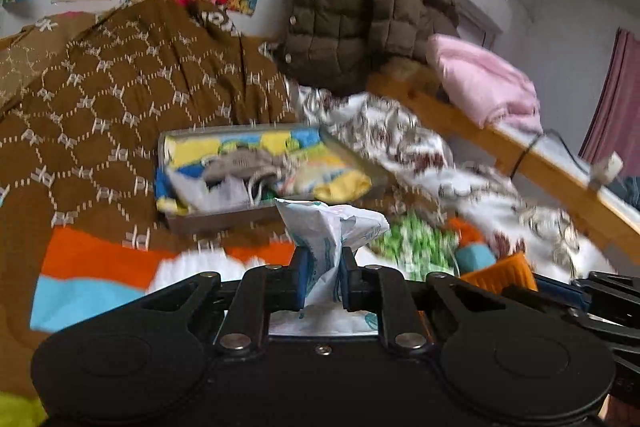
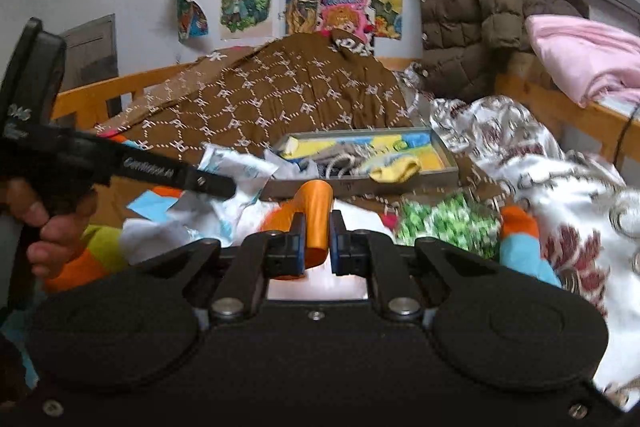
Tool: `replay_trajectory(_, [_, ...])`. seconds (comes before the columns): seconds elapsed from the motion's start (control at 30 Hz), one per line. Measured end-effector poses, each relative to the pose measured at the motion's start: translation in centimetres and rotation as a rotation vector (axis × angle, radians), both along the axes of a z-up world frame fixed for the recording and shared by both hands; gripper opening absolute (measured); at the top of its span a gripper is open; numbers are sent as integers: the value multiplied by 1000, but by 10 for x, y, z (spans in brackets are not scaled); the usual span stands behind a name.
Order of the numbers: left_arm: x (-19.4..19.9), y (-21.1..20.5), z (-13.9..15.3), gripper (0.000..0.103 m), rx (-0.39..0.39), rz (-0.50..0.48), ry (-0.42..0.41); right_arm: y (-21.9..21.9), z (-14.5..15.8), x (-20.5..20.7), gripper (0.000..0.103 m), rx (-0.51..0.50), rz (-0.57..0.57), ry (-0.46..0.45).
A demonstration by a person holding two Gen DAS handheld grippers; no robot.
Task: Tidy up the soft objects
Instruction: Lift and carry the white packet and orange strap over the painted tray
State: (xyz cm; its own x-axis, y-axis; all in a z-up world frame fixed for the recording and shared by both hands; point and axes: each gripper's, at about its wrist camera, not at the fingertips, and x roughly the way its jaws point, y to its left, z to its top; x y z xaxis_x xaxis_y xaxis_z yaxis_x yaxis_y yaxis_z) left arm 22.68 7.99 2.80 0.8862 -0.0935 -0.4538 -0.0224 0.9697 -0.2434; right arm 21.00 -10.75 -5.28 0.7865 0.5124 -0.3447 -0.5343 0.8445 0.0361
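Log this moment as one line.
left gripper: shut on white cloth | right gripper: shut on orange cloth | tray: ahead, partly filled

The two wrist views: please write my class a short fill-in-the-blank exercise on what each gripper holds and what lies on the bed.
1. The left gripper is shut on a white and ____ patterned cloth.
2. The right gripper is shut on an ____ sock.
3. The tray holding small clothes rests against a ____ blanket.
4. A pink cloth lies on the bed's ____ rail.

Missing words: blue; orange; brown; wooden
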Motion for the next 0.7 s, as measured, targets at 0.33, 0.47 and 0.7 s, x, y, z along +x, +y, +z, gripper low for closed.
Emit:
replay_trajectory(0.33, [51, 59, 7, 17, -48, 110, -60, 37, 46, 56, 6, -76, 76, -138])
replay_trajectory(0.47, [79, 84, -2, 17, -52, 155, -57, 58, 55, 88, 6, -84, 84, -145])
replay_trajectory(0.7, [136, 127, -27, 17, -166, 239, -17, 109, 55, 158, 6, -83, 92, -88])
